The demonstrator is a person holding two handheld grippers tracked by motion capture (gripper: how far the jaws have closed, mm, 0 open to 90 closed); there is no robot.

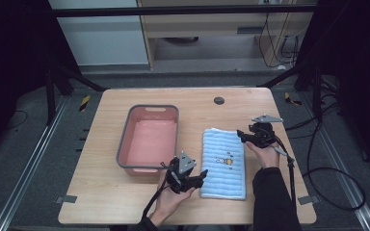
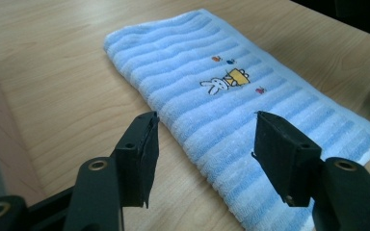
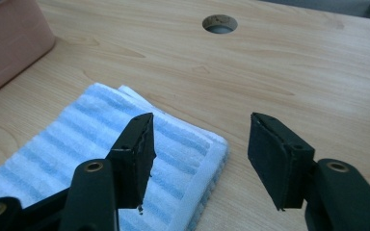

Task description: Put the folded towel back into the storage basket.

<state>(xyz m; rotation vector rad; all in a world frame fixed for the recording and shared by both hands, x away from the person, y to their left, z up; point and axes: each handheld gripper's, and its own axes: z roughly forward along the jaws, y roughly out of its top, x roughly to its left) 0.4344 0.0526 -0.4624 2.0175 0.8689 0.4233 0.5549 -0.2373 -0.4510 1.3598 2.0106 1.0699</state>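
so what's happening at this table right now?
A person holds a claw in each hand over a folded blue striped towel lying flat on the table. The left claw is open at the towel's near left edge, the right claw open at its far right corner. Neither grips it. A pink basin sits empty to the left.

Towel (image 2: 231, 91) was soft terry cloth w/ ribbed, fuzzy pile, embroidered rabbit patch at centre frame. Table (image 1: 125, 202) was smooth light wood-grain laminate, faint sheen. Basin (image 1: 148, 139), left-centre, looked matt plastic. Gripper pads (image 3: 270, 154) were matt black, slightly grainy.
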